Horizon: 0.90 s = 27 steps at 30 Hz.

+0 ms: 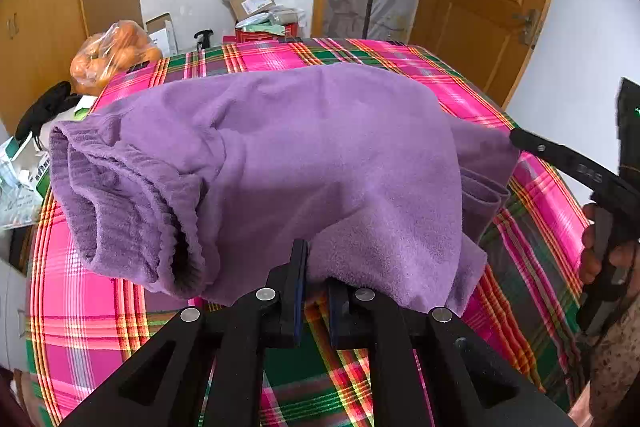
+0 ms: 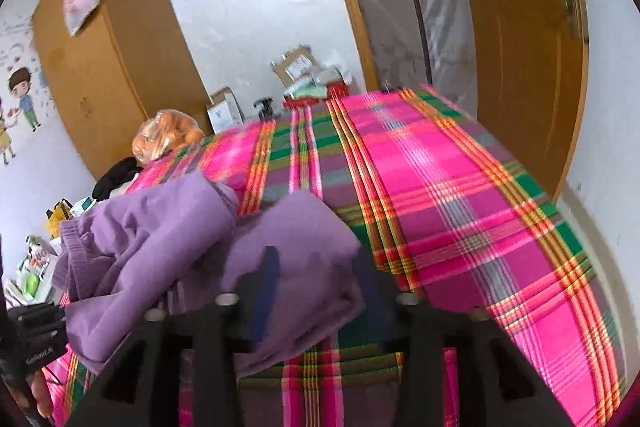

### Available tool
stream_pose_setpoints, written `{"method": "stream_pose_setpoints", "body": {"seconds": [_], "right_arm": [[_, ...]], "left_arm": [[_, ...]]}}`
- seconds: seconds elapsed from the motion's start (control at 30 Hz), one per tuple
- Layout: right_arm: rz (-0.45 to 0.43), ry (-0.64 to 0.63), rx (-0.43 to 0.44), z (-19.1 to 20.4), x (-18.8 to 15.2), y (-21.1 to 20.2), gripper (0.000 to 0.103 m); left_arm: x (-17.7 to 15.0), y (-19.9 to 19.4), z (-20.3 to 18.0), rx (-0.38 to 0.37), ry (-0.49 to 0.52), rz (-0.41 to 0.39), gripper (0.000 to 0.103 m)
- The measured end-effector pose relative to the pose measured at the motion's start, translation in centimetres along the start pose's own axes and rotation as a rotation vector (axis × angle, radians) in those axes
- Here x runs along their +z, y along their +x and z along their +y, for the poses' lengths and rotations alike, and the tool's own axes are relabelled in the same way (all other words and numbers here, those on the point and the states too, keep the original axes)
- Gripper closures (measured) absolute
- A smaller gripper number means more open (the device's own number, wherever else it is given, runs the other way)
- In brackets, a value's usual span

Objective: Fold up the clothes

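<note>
- Purple fleece garment [image 1: 304, 163] lies on the plaid-covered surface [image 1: 532, 227], toward its near-left part. The far edge and right side are bare plaid.
- Long axis: runs left to right across the surface in the left wrist view. The ribbed opening, cuff or waistband (cannot tell which), points at the left edge. The other end, with layered edges, points at the right edge.
- Left tool [image 1: 316, 291]: closed on the garment's near hem, with fabric pinched between the pads.
- Right tool [image 2: 316, 291]: jaws stand apart and the pads are not pressing. A fold of the garment [image 2: 296, 259] lies between and under them. That view is blurred, so exact contact is unclear.
- Risk 1: the left tool holds only a thin bit of hem. Fleece is slippery, so a sideways pull could strip it out or drag the whole piece toward the near edge.
- Risk 2: the ribbed end at the left is bunched and sits near the left edge. Any shove that way could tip it off the surface.
- Risk 3: if the right tool closes here, it may catch several layers and lock in a crooked fold.
- Risk 4: the bag of oranges [image 1: 116, 59] at the far-left corner could be snagged by a wide swing.
</note>
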State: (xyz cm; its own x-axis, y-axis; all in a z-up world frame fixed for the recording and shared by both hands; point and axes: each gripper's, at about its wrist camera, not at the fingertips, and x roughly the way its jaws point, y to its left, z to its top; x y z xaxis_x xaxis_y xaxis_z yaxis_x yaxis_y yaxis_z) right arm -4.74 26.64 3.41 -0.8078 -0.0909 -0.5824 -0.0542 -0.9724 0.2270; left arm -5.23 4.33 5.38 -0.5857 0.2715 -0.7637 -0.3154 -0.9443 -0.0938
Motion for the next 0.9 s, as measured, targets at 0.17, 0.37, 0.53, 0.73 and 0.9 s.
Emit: {"method": "stream_pose_setpoints", "body": {"seconds": [0.17,0.37,0.53,0.73,0.9], "right_arm": [[-0.041,-0.063,0.135,2.1,-0.6,-1.7,0.051],[0.101,-0.196,0.254,6.3,-2.8,1.1,0.051],[0.178,-0.259,0.193,7.7,-4.0,3.4,0.065],[0.099,-0.166,0.124,5.0,-2.7,1.7,0.095],[-0.002,-0.102,0.04,2.3,-0.6,-0.7,0.095]], "left_arm": [[0.0,0.1,0.1,-0.007,-0.004,0.003,0.094],[-0.1,-0.4,0.2,-0.013,-0.02,-0.002,0.094],[-0.1,-0.5,0.2,-0.013,-0.016,-0.006,0.094],[0.0,-1.0,-0.3,-0.013,-0.006,-0.017,0.094],[0.3,-1.4,-0.8,-0.011,-0.004,-0.034,0.094]]}}
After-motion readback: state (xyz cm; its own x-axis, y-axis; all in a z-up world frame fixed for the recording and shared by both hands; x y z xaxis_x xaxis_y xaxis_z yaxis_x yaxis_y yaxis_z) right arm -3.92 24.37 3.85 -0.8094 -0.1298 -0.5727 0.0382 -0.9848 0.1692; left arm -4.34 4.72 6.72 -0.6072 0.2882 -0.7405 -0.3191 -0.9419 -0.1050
